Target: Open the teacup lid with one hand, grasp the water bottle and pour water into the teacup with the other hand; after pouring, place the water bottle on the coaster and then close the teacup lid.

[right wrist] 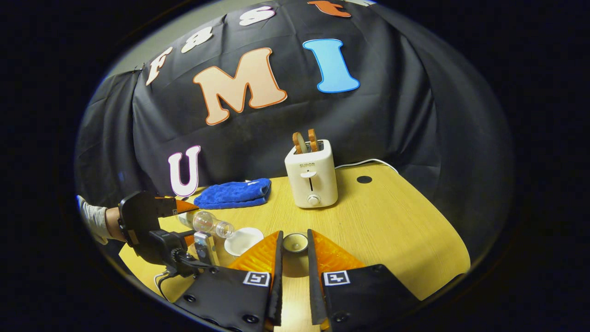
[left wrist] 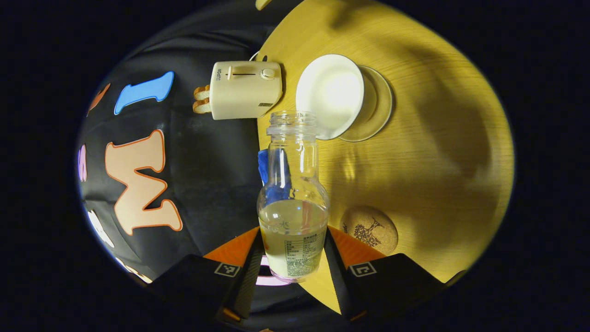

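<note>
At bottom centre of the left gripper view, the left gripper is clamped on the water bottle, mouth over the teacup above. In the right gripper view the right gripper pinches the lid at lower centre.

The toaster front reads "SUPOR"

My right gripper has a black body with 2 square tags and screws; my left gripper trails a cable, behind it a grey sleeve.
</note>
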Demonstrator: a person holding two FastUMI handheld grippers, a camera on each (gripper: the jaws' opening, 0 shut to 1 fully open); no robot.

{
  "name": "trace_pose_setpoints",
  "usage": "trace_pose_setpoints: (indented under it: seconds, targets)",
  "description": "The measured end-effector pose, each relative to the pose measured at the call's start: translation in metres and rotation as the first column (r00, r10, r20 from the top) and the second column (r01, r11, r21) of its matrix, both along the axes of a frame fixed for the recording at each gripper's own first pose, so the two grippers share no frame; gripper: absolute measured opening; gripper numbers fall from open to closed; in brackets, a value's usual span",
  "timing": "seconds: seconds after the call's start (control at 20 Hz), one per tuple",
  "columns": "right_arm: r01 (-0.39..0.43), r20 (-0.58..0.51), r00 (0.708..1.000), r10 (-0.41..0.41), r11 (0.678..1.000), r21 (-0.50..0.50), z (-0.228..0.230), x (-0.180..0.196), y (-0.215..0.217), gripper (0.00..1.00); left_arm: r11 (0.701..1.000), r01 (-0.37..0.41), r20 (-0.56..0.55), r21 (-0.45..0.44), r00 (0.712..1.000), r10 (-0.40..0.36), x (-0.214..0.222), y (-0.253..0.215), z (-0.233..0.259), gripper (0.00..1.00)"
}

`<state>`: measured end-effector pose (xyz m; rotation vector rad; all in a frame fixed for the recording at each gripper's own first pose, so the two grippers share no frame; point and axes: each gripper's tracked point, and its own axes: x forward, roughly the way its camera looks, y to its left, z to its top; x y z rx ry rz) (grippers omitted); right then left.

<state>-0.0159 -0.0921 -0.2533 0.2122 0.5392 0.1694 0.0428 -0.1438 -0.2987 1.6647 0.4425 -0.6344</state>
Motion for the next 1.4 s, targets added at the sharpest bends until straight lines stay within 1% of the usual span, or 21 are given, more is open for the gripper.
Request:
trace_pose_setpoints:
  seconds: [0.05,0.1,0.2,0.25,0.3,0.45,0.5,0.55,0.6,0.65,0.7,0.75,0.8,0.85,0.9,0.95,1.0,1.05,1.2,1.25,1.4]
  targets:
    - [0.003,-0.001,1.0,-0.003,1.0,0.001,-0.001,0.0,-0.001,0.25,1.0,0.004,-0.003,0.013,1.0,-0.004,0.002,0.0,0.001,0.71]
    - [0.005,-0.002,1.0,-0.005,1.0,0.005,-0.001,0.001,-0.001,0.28,1.0,0.009,-0.006,0.024,1.0,-0.009,0.004,-0.002,0.0,0.71]
    - [0.009,-0.004,1.0,-0.009,1.0,0.008,-0.002,0.002,-0.002,0.28,0.999,0.019,-0.01,0.05,1.0,-0.018,0.005,-0.001,0.002,0.71]
    - [0.011,-0.004,1.0,-0.011,1.0,0.01,-0.002,0.001,-0.002,0.25,0.998,0.025,-0.009,0.063,1.0,-0.024,0.004,0.0,0.003,0.71]
    - [0.011,-0.003,1.0,-0.011,1.0,0.01,-0.002,0.002,-0.002,0.28,0.996,0.035,-0.006,0.078,0.999,-0.034,0.004,-0.001,0.005,0.71]
    - [0.008,-0.007,1.0,-0.008,1.0,0.016,-0.005,0.002,0.0,0.28,0.991,0.058,-0.012,0.117,0.998,-0.057,0.006,-0.002,0.007,0.71]
    - [0.007,-0.009,1.0,-0.006,1.0,0.018,-0.005,0.001,0.0,0.25,0.989,0.064,-0.013,0.132,0.998,-0.063,0.005,-0.001,0.007,0.71]
    - [0.004,-0.01,1.0,-0.003,1.0,0.02,-0.006,0.0,0.003,0.28,0.987,0.073,-0.014,0.141,0.997,-0.071,0.006,-0.002,0.009,0.71]
    - [0.0,-0.011,1.0,0.0,1.0,0.022,-0.006,0.0,0.005,0.28,0.985,0.076,-0.014,0.152,0.997,-0.075,0.006,-0.002,0.009,0.71]
    - [-0.004,-0.012,1.0,0.004,1.0,0.024,-0.007,-0.002,0.007,0.25,0.984,0.085,-0.015,0.159,0.996,-0.083,0.007,-0.003,0.011,0.71]
    - [-0.007,-0.011,1.0,0.007,1.0,0.027,-0.007,-0.002,0.008,0.28,0.982,0.09,-0.013,0.169,0.996,-0.09,0.008,-0.004,0.012,0.71]
    - [-0.01,-0.012,1.0,0.01,1.0,0.026,-0.007,-0.002,0.01,0.25,0.98,0.094,-0.011,0.177,0.996,-0.094,0.009,-0.003,0.014,0.71]
    - [-0.012,-0.011,1.0,0.013,1.0,0.029,-0.007,-0.002,0.011,0.28,0.978,0.095,-0.014,0.186,0.995,-0.095,0.009,-0.003,0.014,0.71]
    - [-0.014,-0.01,1.0,0.014,0.999,0.032,-0.006,-0.003,0.011,0.28,0.976,0.101,-0.016,0.194,0.995,-0.099,0.01,-0.003,0.015,0.71]
    - [-0.014,-0.009,1.0,0.014,0.999,0.032,-0.006,-0.002,0.011,0.25,0.974,0.106,-0.014,0.203,0.994,-0.105,0.01,-0.004,0.015,0.71]
    - [-0.013,-0.008,1.0,0.013,0.999,0.032,-0.006,-0.002,0.011,0.28,0.972,0.112,-0.017,0.209,0.994,-0.111,0.01,-0.004,0.016,0.71]
    - [-0.012,-0.006,1.0,0.012,0.999,0.034,-0.005,-0.002,0.01,0.28,0.97,0.111,-0.015,0.217,0.994,-0.11,0.011,-0.004,0.016,0.71]
    - [-0.011,-0.006,1.0,0.011,0.999,0.036,-0.006,-0.001,0.012,0.25,0.968,0.114,-0.017,0.223,0.993,-0.113,0.011,-0.003,0.017,0.71]
    - [-0.009,-0.004,1.0,0.009,0.999,0.045,-0.005,-0.003,0.01,0.25,0.96,0.122,-0.017,0.253,0.992,-0.122,0.011,-0.002,0.022,0.71]
    - [-0.01,-0.005,1.0,0.01,0.999,0.046,-0.006,-0.003,0.011,0.28,0.957,0.124,-0.018,0.262,0.992,-0.124,0.011,-0.002,0.023,0.71]
    - [-0.017,-0.008,1.0,0.017,0.998,0.054,-0.007,-0.007,0.013,0.31,0.945,0.146,-0.018,0.293,0.989,-0.147,0.011,-0.005,0.028,0.71]
